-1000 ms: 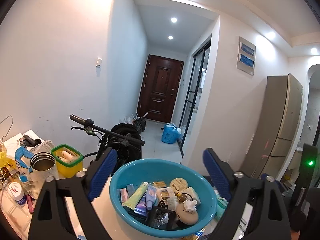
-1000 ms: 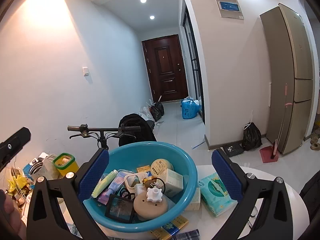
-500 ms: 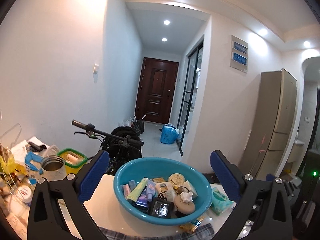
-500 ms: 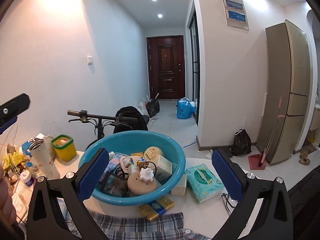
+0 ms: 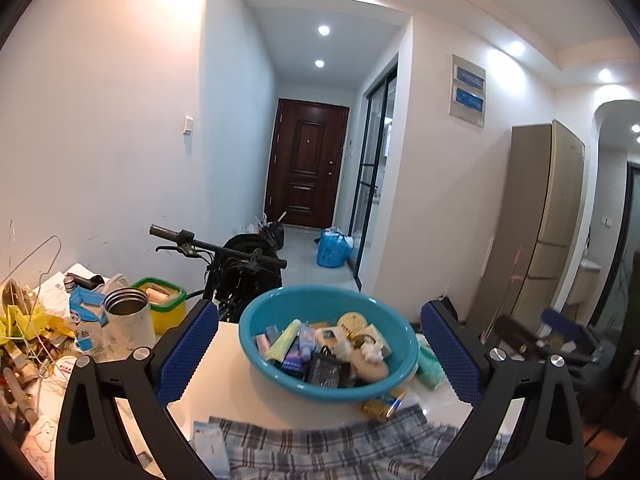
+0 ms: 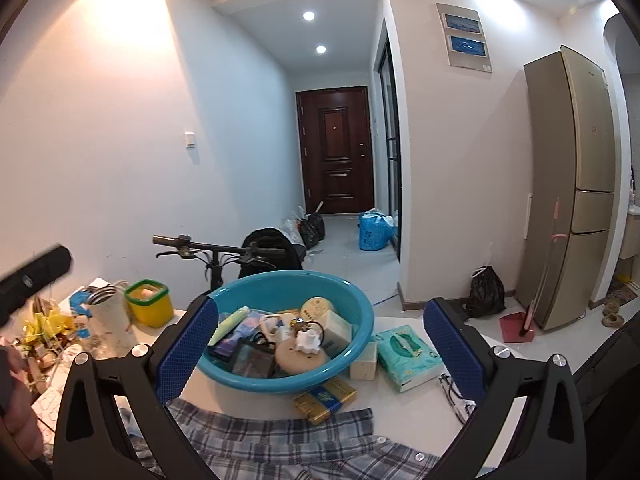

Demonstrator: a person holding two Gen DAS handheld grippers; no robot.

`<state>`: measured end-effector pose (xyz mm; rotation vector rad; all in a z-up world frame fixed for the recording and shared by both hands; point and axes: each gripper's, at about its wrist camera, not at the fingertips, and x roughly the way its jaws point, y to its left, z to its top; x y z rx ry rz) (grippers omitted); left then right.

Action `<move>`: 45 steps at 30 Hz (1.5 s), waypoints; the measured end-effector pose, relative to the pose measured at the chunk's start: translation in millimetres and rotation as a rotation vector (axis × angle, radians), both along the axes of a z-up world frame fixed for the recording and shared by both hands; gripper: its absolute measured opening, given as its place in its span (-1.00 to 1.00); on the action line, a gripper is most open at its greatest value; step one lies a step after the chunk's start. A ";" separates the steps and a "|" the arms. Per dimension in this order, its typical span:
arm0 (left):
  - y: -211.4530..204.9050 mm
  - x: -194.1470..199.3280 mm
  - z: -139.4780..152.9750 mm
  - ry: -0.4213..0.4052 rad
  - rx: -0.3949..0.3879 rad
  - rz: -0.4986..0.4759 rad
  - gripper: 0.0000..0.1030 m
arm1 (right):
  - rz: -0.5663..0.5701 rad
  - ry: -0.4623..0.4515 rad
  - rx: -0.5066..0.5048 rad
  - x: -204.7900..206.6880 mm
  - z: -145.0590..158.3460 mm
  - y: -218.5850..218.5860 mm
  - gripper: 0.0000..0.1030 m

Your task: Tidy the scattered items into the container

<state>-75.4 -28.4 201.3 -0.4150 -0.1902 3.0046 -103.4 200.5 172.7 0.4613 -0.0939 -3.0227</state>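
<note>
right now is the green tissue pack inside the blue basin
No, the green tissue pack lies on the table right of the blue basin.

We cannot read the labels on the small items heaped in the teal basin (image 6: 288, 292); several lie half buried under others. The checked shirt (image 6: 280, 440) at the table's near edge is cut off by the bottom of both pictures. In the left wrist view, a dark object (image 5: 532, 336) beyond the table's right edge is too blurred to name. A hand (image 6: 16, 420) shows only partly at the right wrist view's left border.
</note>
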 end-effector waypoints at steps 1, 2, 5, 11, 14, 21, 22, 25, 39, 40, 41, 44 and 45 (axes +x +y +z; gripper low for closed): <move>-1.1 3.6 -0.7 0.001 -0.004 0.002 0.99 | 0.006 0.003 0.000 3.9 0.8 -1.0 0.99; -1.6 7.4 -1.3 0.006 -0.008 0.004 0.99 | 0.006 0.007 0.002 7.0 1.6 -1.0 0.99; -2.8 21.5 -1.2 0.031 -0.023 0.021 0.99 | 0.000 0.027 0.004 18.8 4.6 -3.3 0.99; -7.0 39.9 -4.3 0.041 -0.035 0.011 0.99 | 0.006 0.040 -0.003 34.1 1.0 -7.2 0.99; -10.1 44.7 -7.7 0.042 -0.033 0.010 0.99 | 0.003 0.038 -0.014 39.8 -3.4 -7.0 0.99; -12.9 61.0 -15.7 0.069 -0.052 0.031 0.99 | -0.013 0.031 -0.014 49.9 -12.5 -3.6 0.99; -12.7 63.7 -16.9 0.072 -0.052 0.030 0.99 | -0.015 0.032 -0.016 52.5 -13.6 -3.3 0.99; -11.2 70.7 -21.0 0.080 -0.060 0.030 0.99 | -0.013 0.038 -0.013 60.5 -16.8 -3.6 0.99; -11.9 76.3 -50.1 0.078 -0.049 0.041 0.99 | 0.011 0.056 -0.020 89.3 -37.4 -3.9 0.99; -10.6 78.0 -52.4 0.081 -0.057 0.047 0.99 | 0.010 0.053 -0.027 89.4 -40.0 -2.8 0.99; -9.2 79.2 -53.7 0.085 -0.067 0.053 0.99 | 0.010 0.047 -0.035 89.2 -42.4 -1.7 0.99; -5.6 83.4 -58.8 0.091 -0.081 0.049 0.99 | 0.008 0.031 -0.047 88.1 -48.6 1.6 0.99; -5.4 83.9 -60.8 0.085 -0.076 0.042 0.99 | 0.005 0.027 -0.045 88.2 -50.4 2.2 0.99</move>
